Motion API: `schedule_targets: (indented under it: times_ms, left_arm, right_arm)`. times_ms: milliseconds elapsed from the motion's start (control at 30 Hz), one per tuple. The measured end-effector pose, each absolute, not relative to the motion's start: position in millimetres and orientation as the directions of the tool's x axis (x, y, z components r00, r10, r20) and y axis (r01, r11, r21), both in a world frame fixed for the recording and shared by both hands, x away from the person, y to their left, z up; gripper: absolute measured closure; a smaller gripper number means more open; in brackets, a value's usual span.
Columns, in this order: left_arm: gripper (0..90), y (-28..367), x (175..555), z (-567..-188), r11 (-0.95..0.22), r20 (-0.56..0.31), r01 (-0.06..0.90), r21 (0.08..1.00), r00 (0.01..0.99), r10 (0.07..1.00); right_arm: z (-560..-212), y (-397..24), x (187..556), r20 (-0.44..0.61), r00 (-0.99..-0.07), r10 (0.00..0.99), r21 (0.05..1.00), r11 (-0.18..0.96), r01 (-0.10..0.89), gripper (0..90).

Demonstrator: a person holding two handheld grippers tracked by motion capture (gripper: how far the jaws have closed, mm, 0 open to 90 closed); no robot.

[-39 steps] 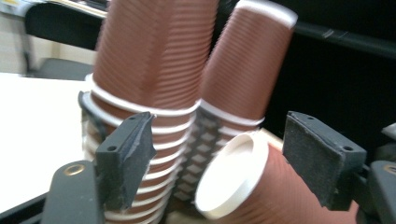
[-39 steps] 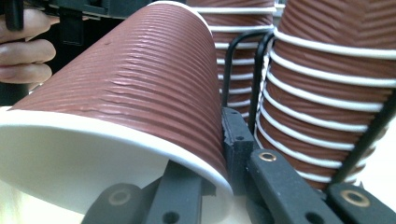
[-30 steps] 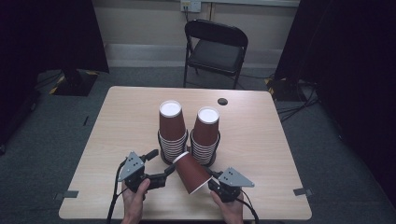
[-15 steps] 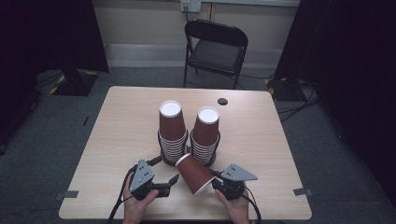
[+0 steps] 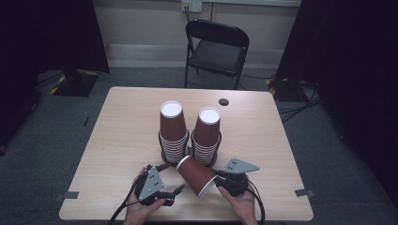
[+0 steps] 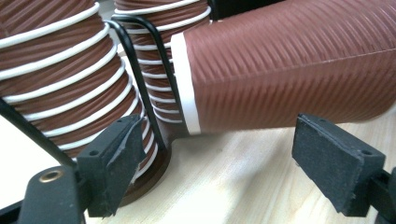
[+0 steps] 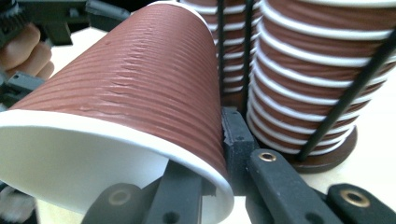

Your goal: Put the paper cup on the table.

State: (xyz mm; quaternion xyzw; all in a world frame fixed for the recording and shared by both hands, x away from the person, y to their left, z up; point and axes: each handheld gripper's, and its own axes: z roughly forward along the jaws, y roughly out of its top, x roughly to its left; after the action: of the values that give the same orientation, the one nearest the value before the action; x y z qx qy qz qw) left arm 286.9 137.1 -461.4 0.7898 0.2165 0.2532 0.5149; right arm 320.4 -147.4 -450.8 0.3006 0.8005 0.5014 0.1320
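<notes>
At the near edge of the table (image 5: 117, 140), the left tool (image 5: 174, 191) is held low and level, its jaws spread with nothing between them; they have just been closing a little, and no pad touches anything. In the left gripper view the two pads (image 6: 114, 161) stand either side of open tabletop, aimed toward the base end of the loose cup, which suggests a grasp being lined up rather than made.

Further right, a single paper cup (image 5: 197, 174) is carried tilted on its side, clear of the table, just in front of the two stacks. The right tool (image 5: 219, 183) is pinching its rim wall, one jaw inside the mouth and one outside, as the right gripper view shows (image 7: 140, 93). Gripping at the rim leaves the base end free for the other tool.

The cup is brown with fine horizontal ribbing, a rolled white rim and a white interior; slight dents are noted along its side.

Behind it, two stacks of matching cups (image 5: 172, 126) (image 5: 206, 133) stand mouth down in black wire holders on round bases (image 6: 159, 163), touching or nearly so.
</notes>
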Motion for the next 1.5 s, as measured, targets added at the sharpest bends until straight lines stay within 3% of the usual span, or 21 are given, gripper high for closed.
schedule_targets:
  times_ms: [467, 633, 1233, 1367, 1500]
  left_arm:
    - [15.6, 120, 271, -467, -0.501, 0.347, -0.048, 0.864, 0.778, 0.524]
    - [15.2, 115, 268, -471, -0.534, 0.411, -0.074, 0.842, 0.730, 0.546]
    - [13.9, 103, 266, -471, -0.589, 0.514, -0.145, 0.795, 0.678, 0.526]
    - [7.0, 96, 266, -472, -0.638, 0.570, -0.163, 0.752, 0.647, 0.506]
    - [5.8, 94, 266, -471, -0.635, 0.582, -0.185, 0.750, 0.641, 0.500]
  right_arm:
    - [-434, -143, 328, 0.131, -0.825, 0.549, 0.805, 0.428, 0.412, 85.6]
    - [-431, -142, 331, 0.150, -0.819, 0.554, 0.783, 0.440, 0.440, 85.7]
    - [-425, -140, 340, 0.193, -0.787, 0.586, 0.719, 0.461, 0.520, 85.8]
    - [-422, -134, 342, 0.201, -0.794, 0.573, 0.704, 0.480, 0.524, 85.8]
    - [-422, -132, 346, 0.230, -0.781, 0.581, 0.691, 0.467, 0.551, 85.8]
